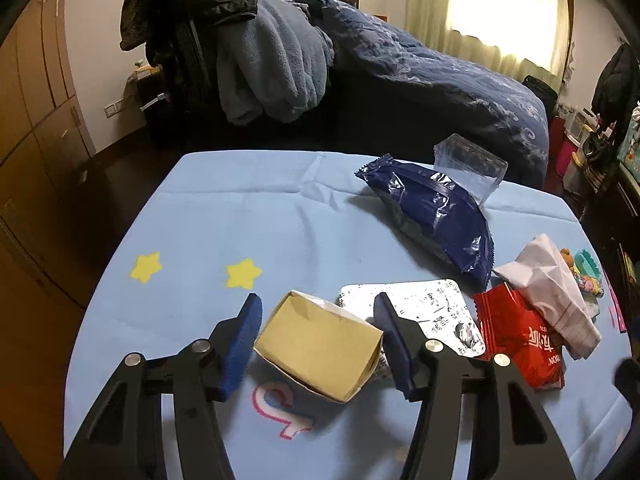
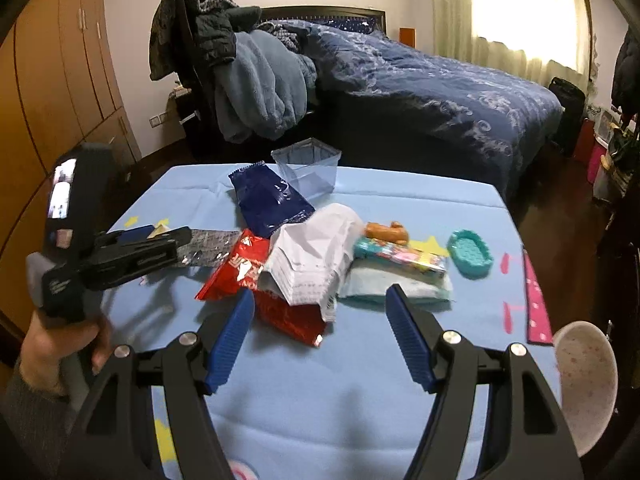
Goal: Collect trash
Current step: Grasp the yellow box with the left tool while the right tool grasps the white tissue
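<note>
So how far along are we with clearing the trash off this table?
Barely started: the clear plastic bin looks empty. In hand: the left gripper straddles the small paper box, though contact is unclear. Still left on the table: the blue wrapper, foil sheet, red packet and crumpled white paper. The right gripper is open, holding nothing.

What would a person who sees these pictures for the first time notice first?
Probably the heap of trash on the light blue table: a dark blue bag, a red wrapper and a crumpled white tissue lying over it. In the left wrist view, an open paper box sits between the blue fingers of the left gripper. Behind the table stands a bed with a dark blue cover.
</note>
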Motion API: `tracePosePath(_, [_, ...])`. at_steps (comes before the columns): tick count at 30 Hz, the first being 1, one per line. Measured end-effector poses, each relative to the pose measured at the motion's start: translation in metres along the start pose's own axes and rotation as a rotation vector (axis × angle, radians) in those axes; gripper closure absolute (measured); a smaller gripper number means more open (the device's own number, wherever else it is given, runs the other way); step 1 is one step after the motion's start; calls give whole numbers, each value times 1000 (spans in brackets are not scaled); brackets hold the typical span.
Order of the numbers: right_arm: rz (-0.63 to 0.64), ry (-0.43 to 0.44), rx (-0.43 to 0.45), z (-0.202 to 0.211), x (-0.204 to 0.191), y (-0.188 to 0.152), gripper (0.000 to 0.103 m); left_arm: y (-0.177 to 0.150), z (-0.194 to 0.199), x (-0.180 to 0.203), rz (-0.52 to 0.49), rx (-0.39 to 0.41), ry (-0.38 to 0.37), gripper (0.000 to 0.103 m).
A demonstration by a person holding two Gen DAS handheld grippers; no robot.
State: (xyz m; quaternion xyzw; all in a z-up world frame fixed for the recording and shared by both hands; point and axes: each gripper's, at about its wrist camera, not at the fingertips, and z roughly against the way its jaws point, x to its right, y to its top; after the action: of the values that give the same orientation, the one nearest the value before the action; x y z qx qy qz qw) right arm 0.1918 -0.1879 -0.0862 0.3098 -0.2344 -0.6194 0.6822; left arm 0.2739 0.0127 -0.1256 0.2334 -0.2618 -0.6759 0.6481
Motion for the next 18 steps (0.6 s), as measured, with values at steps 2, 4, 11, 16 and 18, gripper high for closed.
tracePosePath(2, [6,6,-13,-11,-5,3,34,0,2,-2,7,2,5,45])
tracePosePath(4, [10,7,-22,-21,-9,5,34,1,5,-4,13,9,-1,45])
tracePosePath(11, [26,-27,-43,-42,-16,7,68,1,11,-3,15,20,-17,45])
tracePosePath(16, [31,-32,-31,-35,-15,3,75,1,13,-4,18,23,-21,45])
tracePosePath(18, [26,-27,-24,-30,-13,1,75,0,16,-5,19,29,-21,45])
